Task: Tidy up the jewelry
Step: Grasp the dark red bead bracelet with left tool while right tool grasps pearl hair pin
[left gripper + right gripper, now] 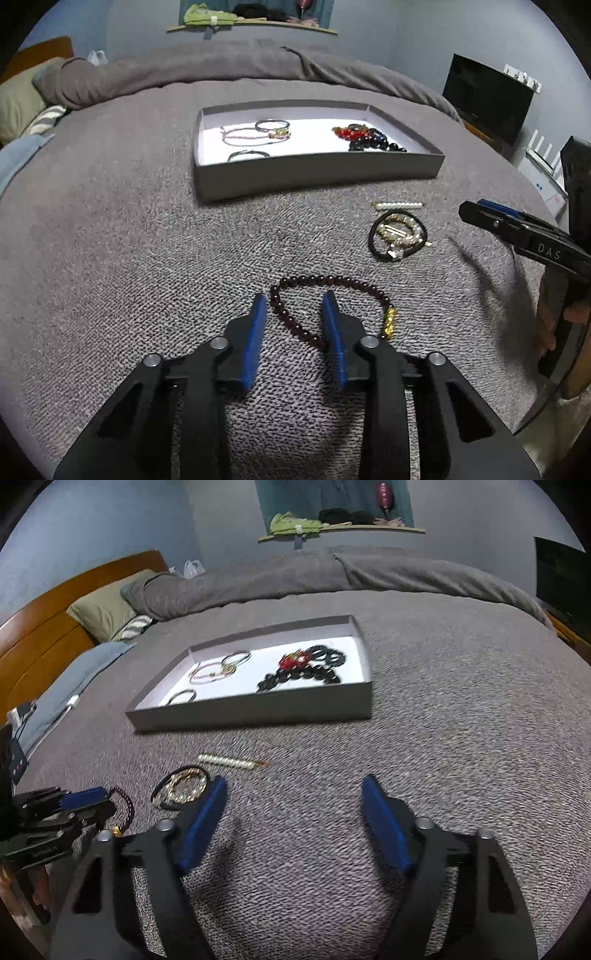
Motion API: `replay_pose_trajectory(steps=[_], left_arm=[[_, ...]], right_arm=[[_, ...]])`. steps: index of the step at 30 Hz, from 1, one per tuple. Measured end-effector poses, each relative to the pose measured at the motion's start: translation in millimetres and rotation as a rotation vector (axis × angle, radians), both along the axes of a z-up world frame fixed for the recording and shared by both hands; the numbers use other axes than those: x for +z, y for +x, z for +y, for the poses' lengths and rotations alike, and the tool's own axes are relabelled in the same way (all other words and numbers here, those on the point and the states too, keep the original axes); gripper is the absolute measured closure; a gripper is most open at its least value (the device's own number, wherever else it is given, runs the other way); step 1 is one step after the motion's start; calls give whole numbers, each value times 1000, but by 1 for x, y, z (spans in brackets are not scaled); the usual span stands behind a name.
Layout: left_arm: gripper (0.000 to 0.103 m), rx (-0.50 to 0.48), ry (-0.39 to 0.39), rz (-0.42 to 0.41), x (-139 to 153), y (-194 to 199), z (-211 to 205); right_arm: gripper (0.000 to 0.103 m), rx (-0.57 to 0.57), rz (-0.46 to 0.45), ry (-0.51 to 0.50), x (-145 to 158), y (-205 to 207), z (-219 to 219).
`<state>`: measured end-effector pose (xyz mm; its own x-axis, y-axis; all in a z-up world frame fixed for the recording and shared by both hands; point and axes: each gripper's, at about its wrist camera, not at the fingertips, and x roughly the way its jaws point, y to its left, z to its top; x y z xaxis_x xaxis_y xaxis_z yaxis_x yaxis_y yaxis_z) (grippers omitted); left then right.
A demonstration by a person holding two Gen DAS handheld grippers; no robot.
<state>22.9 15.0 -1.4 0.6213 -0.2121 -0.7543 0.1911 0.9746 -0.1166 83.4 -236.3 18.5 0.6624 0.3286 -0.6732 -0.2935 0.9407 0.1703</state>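
Left hand-held gripper narrow, straddling dark bead bracelet on bed — box-bound; right hand-held gripper wide, empty.

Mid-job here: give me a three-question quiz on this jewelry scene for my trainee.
1. True or false: the dark red bead bracelet already lies inside the grey box.
2. Which piece lies nearest the box's front wall? A) the pearl hair clip B) the dark red bead bracelet C) the black cord bracelet
3. Fill in: a strand of the dark red bead bracelet runs between the fingers of the ____ gripper.

Key: 1 false, it lies on the bed cover. 2 A. 3 left; the left gripper straddles the strand, while the right gripper has only cover between its fingers.
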Motion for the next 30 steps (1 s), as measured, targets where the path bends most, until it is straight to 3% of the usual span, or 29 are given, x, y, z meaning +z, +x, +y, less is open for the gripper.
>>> replay_pose_trajectory(steps=[2,5,12,16,28,30], left_arm=[[83,-2,15,-3,0,0,0],[95,-5,23,-13,2,2,2],[96,-4,0,-36,9,9,8],[96,-5,-10,-27,9,16,9],[96,-22,-15,8,2,25,7],[96,-23,-9,12,0,26,7]], right_arm=[[51,21,4,-18,-2,0,5],[58,50,-3,-48,-4,1,12],[61,123,-1,-109,-8,15,26],[61,174,-8,-192,-13,25,40],[61,343,-37,-294,-18,36,70],[72,364,-27,-286,-19,37,72]])
